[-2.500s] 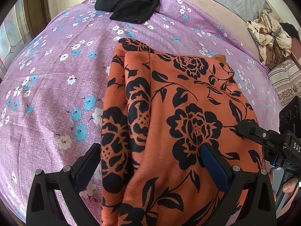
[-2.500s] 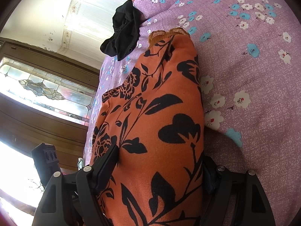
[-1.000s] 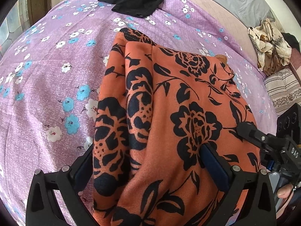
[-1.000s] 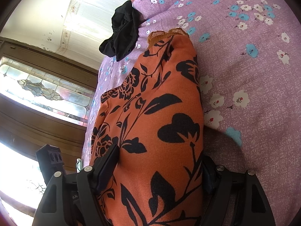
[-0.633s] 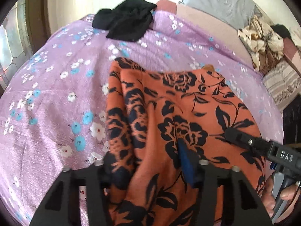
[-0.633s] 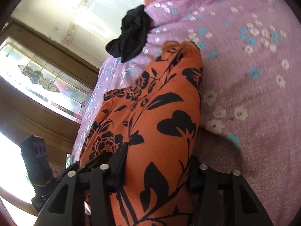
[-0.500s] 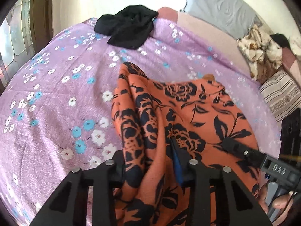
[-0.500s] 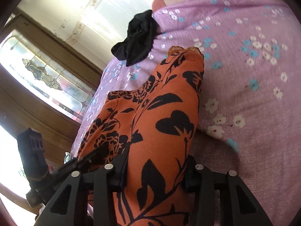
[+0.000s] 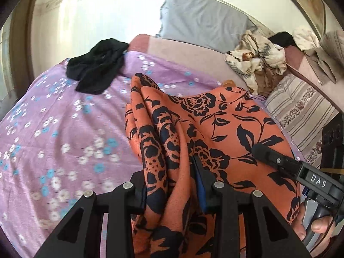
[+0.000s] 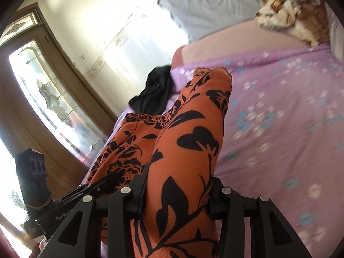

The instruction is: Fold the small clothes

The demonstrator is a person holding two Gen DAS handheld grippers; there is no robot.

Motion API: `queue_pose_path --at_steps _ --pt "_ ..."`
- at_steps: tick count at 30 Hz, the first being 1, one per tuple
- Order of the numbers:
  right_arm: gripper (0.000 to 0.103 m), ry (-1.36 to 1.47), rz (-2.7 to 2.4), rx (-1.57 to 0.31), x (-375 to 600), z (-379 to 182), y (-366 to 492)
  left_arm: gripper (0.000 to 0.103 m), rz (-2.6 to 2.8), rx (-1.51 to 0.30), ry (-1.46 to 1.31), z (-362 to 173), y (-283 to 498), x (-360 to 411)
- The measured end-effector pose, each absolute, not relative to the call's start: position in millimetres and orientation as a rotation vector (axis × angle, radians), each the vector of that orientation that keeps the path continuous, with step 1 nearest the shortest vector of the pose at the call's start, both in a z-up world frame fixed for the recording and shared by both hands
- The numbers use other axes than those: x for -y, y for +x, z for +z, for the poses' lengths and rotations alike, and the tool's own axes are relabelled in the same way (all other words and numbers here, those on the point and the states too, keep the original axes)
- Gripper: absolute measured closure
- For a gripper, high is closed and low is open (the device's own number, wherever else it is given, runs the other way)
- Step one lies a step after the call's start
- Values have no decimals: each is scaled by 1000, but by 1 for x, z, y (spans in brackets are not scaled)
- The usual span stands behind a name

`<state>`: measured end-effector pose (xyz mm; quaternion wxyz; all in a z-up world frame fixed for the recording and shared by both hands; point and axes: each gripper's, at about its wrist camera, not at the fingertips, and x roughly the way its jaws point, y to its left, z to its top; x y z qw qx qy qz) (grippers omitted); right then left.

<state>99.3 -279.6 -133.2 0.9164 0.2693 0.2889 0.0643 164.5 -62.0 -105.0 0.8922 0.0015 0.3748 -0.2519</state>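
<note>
Left wrist view showed the left gripper (image 9: 172,185) clamped on a bunched edge of the orange floral garment (image 9: 215,133), raised off the purple bedspread (image 9: 53,129), the right gripper (image 10: 178,191) likewise pinching it, so uneven lifting risked slipping layers and a crooked fold.

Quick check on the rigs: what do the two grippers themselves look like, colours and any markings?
Both are matte black with triangular cut-outs and silver screw heads. The left gripper has blue finger pads. The right gripper, seen from the left camera, carries white "DAS" lettering and a grey trigger.
</note>
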Motion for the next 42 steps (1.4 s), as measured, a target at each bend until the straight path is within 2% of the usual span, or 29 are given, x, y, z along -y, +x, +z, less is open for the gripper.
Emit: queue_pose_path --at_steps 5,7,8,9,11,13,17,20,23,26,27,28,35,37,39,42 --pt "59 649 53 -650 313 -159 107 66 -474 -849 70 -141 166 98" --pt "58 720 6 -776 324 -187 116 59 -439 -934 137 -164 173 106" --pt "51 784 -38 -894 331 -210 122 53 -404 -987 161 -177 176 104" --pt "42 874 -86 -984 340 -233 121 52 -412 -990 121 -179 177 96" --pt "40 1037 -64 -923 355 -238 110 46 -424 -998 70 -173 179 86" --pt "39 980 -88 -906 358 -222 105 43 -428 -981 90 -162 176 80" --pt "38 806 -133 -745 353 -178 88 43 -411 -902 108 -141 166 71" --pt "43 700 -74 -648 340 -151 81 43 -353 -827 154 -130 158 66" --pt "53 632 0 -624 323 -140 86 34 -316 -841 227 -138 159 69" --pt "53 663 27 -812 310 -175 107 33 -283 -948 339 -175 164 80" --pt "58 686 26 -902 309 -194 115 33 -282 -929 320 -174 163 78" --pt "62 675 2 -902 308 -200 116 33 -289 -927 307 -170 163 77" --pt "63 535 -26 -813 292 -164 88 30 -285 -860 216 -132 143 56" --pt "59 464 -51 -765 284 -145 71 17 -241 -809 197 -117 128 51" --pt "47 399 -73 -704 277 -125 57 11 -223 -771 175 -105 114 45" --pt "33 372 -112 -606 272 -102 29 11 -216 -715 181 -81 97 42"
